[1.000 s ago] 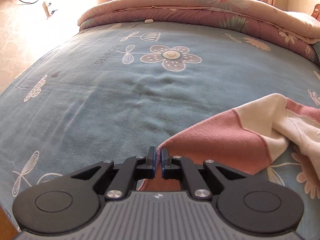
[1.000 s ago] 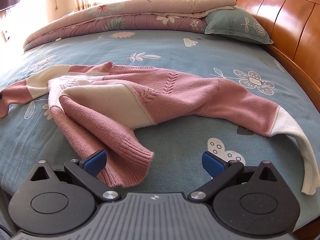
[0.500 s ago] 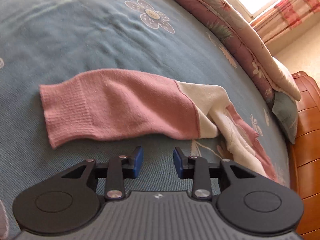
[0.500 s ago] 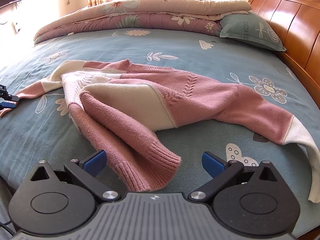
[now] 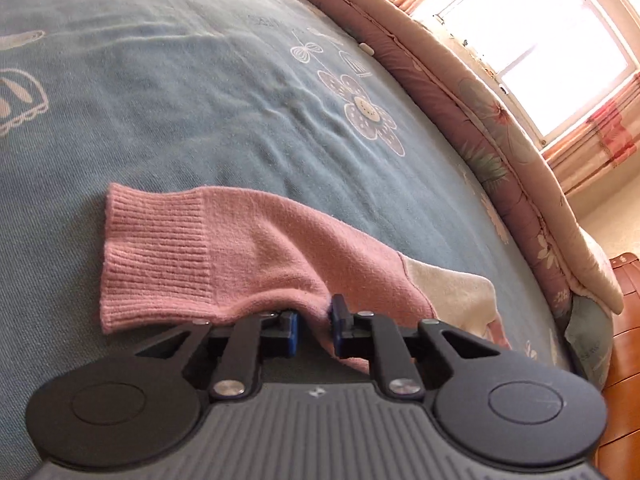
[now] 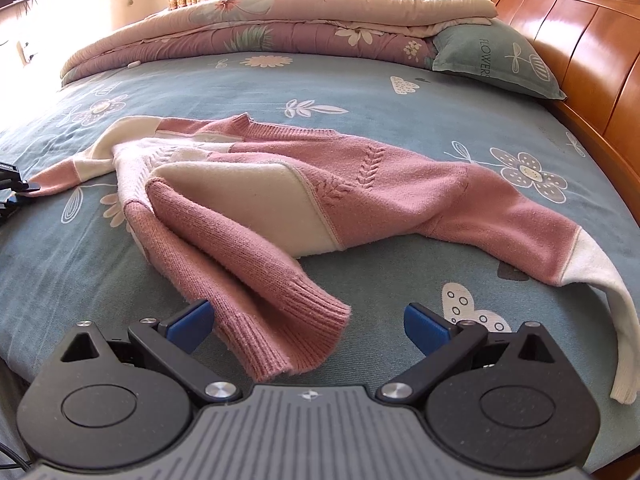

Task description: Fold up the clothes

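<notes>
A pink and cream knit sweater (image 6: 360,184) lies crumpled on the blue flowered bed sheet (image 6: 320,84). Its pink sleeve (image 5: 200,256) stretches flat to the left, ending in a ribbed cuff. My left gripper (image 5: 314,326) is low over the sleeve's near edge, just past the cuff. Its jaws are closing, with a fold of pink knit pinched between the blue pads. In the right wrist view that gripper (image 6: 12,188) shows at the left edge by the sleeve's end. My right gripper (image 6: 306,322) is open, and the sweater's ribbed hem (image 6: 288,320) lies between its fingers, touching neither.
A folded floral quilt (image 6: 260,28) runs along the far side of the bed below a bright window (image 5: 540,40). A blue pillow (image 6: 492,60) leans on the wooden headboard (image 6: 580,52) at the right. The sweater's other sleeve (image 6: 600,292) hangs over the near right bed edge.
The left gripper let go of the sleeve's end, rolled and sank. It came back onto the sleeve's near edge and closed on the knit. The right gripper has hardly moved.
</notes>
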A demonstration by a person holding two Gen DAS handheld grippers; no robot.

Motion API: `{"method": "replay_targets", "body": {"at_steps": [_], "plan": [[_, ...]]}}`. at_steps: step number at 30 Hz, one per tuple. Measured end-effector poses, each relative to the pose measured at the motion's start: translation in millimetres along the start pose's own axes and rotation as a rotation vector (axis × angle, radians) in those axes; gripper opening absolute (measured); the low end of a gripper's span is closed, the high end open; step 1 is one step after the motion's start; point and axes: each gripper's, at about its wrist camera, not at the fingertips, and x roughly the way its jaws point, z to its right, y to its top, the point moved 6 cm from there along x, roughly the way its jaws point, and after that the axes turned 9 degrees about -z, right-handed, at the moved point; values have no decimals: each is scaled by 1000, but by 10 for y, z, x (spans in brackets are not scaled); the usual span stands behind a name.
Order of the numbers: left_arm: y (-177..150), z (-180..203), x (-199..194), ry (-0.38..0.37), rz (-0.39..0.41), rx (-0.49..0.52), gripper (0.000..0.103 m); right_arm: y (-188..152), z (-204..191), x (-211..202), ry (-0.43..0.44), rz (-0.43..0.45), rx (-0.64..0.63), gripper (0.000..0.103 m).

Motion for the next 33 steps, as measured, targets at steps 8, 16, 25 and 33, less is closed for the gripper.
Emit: {"method": "replay_targets", "body": {"at_steps": [8,16,25,33], "plan": [[654,137,-348,156,150,170,8,31,38,-3,-4,5,1,103],[892,-64,-396,388,107,271,27,23,34,9,2,3,-4,103],[888,-386,-585,322,75,101,40,-17,34,-21,-1,1,-4,103],[977,-44,-621,278,152,201,43,25,-64,-1,-19,-7,-32,103]]}}
